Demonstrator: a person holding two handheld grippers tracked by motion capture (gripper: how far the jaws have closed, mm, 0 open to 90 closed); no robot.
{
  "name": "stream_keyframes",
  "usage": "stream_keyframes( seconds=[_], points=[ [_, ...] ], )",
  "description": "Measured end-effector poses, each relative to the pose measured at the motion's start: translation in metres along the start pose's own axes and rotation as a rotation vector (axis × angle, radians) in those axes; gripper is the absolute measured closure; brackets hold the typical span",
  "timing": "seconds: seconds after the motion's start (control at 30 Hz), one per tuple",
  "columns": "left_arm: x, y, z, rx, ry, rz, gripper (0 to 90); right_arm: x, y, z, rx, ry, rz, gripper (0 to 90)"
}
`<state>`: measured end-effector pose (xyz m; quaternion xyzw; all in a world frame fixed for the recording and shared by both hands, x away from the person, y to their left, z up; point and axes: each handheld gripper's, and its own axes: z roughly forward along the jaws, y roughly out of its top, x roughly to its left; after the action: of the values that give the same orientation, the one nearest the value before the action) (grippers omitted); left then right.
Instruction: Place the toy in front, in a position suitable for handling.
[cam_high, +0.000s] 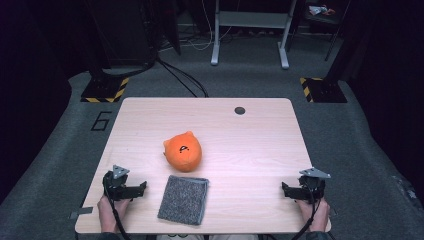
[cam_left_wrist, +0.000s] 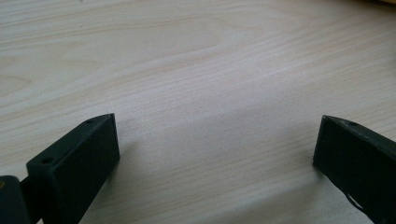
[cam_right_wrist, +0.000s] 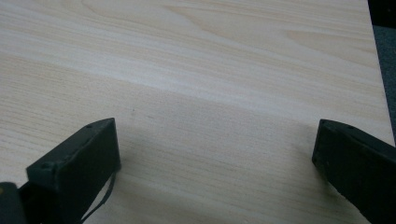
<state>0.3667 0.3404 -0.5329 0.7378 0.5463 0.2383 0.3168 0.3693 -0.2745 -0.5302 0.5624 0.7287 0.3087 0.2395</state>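
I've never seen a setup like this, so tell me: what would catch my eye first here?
The bright orange plush toy near the middle of the pale wooden table stands out first, with a folded grey cloth lying just in front of it, nearer the person. At the near edge, the left gripper and right gripper sit apart at either side, jaws wide open with nothing between them.

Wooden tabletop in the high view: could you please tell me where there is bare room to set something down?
The light wooden tabletop is bare from the orange round plush toy across to the right gripper, and along the far edge around the dark round hole. The near middle is crowded: the folded grey cloth lies just before the toy.
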Motion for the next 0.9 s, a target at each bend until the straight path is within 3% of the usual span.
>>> stream_keyframes(
  seconds=[0.9],
  points=[
    [-0.0006, 0.0006, 0.0005, -0.001, 0.003, -0.004, 0.4, 0.0004, 0.0014, 0.0000, 0.011, 0.009, 0.001, 0.0]
  ],
)
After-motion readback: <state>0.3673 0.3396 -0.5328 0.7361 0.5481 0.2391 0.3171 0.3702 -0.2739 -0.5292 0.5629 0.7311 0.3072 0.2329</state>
